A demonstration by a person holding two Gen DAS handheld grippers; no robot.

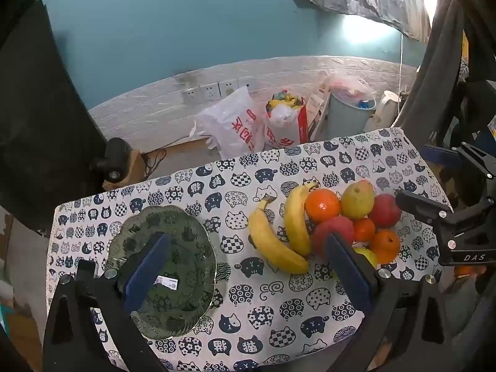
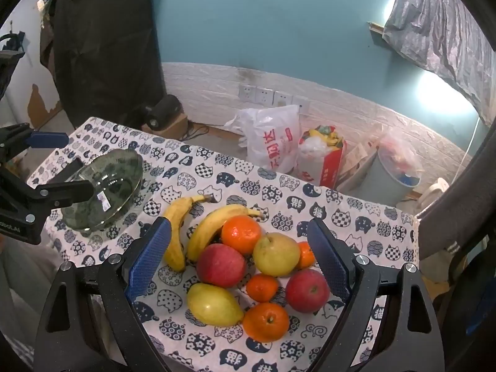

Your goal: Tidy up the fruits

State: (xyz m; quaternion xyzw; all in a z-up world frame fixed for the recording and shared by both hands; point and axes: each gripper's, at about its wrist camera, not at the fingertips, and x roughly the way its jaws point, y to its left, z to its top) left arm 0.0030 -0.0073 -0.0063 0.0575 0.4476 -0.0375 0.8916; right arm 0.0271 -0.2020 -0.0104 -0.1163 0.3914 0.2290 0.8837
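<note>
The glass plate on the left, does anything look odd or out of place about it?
Yes. The glass plate carries a white barcode sticker near its middle, so it looks freshly bought and unpeeled. It holds no fruit; the bananas, apples, pears and oranges sit in a heap directly on the cat-print tablecloth.

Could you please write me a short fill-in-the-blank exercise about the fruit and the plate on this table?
1. The glass plate holds ____ fruit.
2. The number of bananas on the cat-print tablecloth is ____.
3. Both the left tongs and the right tongs are ____, holding nothing.
4. The red apples number ____.

Missing words: no; two; open; two
</note>
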